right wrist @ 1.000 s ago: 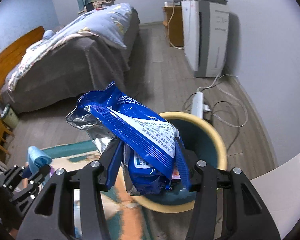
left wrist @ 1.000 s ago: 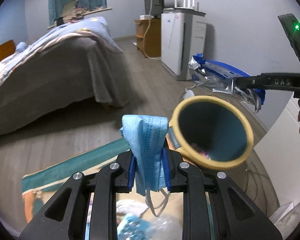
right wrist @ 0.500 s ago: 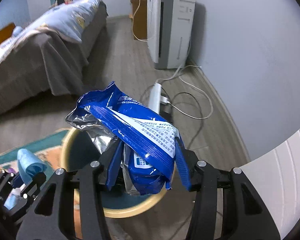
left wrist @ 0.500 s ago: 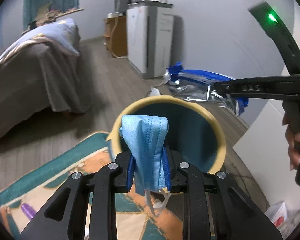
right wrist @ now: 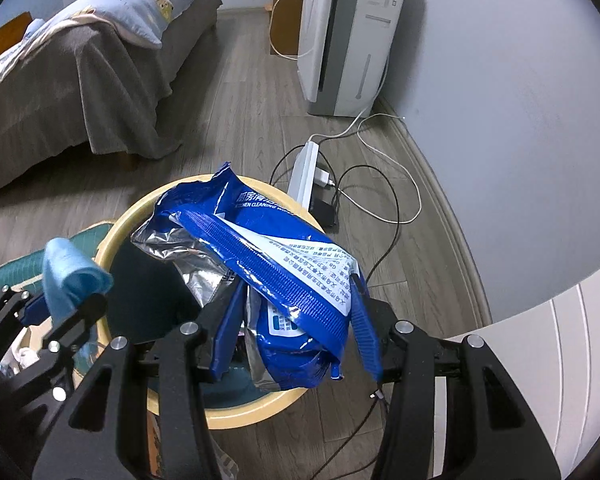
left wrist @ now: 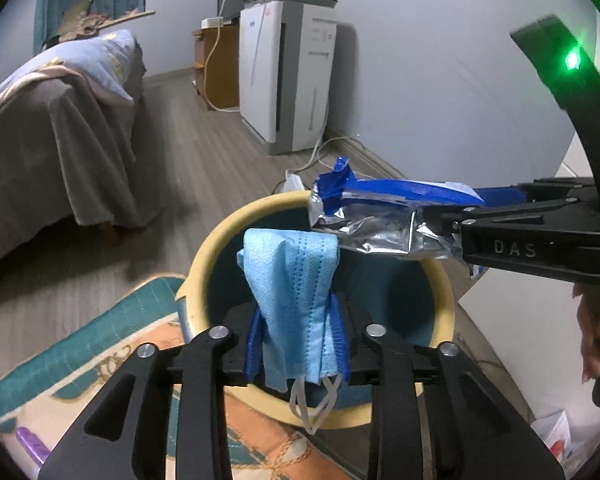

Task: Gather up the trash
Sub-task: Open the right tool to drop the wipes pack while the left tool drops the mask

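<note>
Both claws moved over bin (left wrist: pixel 440 280) since a second ago. Your left claw (left wrist: pixel 298 344) pinches mask (left wrist: pixel 292 280), right claw (right wrist: pixel 296 336) pinches wrapper (right wrist: pixel 268 248). Bin now right below both. Drop looks next.

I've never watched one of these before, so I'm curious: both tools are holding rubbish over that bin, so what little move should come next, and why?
Probably open the right tool and let the blue wrapper drop. It is pinched there and hangs above the open mouth of the yellow bin, so it should fall inside. The left tool holds a face mask over the same bin and could release next.
</note>
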`<state>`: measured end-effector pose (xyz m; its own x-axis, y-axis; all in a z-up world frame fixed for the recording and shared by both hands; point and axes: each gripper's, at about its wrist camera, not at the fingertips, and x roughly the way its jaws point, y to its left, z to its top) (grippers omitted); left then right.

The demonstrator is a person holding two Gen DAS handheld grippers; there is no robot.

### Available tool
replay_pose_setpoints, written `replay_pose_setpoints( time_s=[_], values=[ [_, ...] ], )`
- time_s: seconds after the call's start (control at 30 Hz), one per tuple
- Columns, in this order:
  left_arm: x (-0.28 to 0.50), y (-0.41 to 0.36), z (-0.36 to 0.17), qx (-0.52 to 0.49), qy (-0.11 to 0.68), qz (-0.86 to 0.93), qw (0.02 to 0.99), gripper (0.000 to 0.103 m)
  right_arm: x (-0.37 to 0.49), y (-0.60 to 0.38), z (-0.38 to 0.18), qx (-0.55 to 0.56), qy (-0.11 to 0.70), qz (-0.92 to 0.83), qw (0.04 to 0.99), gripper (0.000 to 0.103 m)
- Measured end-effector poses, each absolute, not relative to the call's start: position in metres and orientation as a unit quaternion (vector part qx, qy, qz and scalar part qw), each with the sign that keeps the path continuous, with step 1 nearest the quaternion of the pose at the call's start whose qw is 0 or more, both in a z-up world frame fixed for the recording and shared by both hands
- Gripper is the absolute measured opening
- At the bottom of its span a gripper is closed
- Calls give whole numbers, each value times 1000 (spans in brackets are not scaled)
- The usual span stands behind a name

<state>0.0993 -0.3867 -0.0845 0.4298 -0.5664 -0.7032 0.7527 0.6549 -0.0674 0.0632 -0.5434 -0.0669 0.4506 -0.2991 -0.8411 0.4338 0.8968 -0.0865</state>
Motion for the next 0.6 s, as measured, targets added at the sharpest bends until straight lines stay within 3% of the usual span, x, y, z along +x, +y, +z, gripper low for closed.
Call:
replay_pose_setpoints(
  time_s=[0.13,0.2,0.27,0.37,0.5,0.6],
  values=[
    [98,-388,-88,138,355,-392,837,54,66,-541,-69,71,478,-211,850,51],
    [98,-386,-88,139,350,-385,842,73,66,-542,-70,73,479,-210,849,51],
    [99,-382,-87,135,345,-376,849,79,65,-542,-69,74,479,-211,849,51],
    [100,-378,-88,131,347,-370,852,80,65,-541,-69,79,474,-213,851,53],
    [101,-373,-90,139,349,-365,852,82,66,-538,-65,74,468,-218,854,69],
    [103,-366,-89,137,352,-359,854,83,66,-537,-61,75,466,-225,852,73]
  ],
)
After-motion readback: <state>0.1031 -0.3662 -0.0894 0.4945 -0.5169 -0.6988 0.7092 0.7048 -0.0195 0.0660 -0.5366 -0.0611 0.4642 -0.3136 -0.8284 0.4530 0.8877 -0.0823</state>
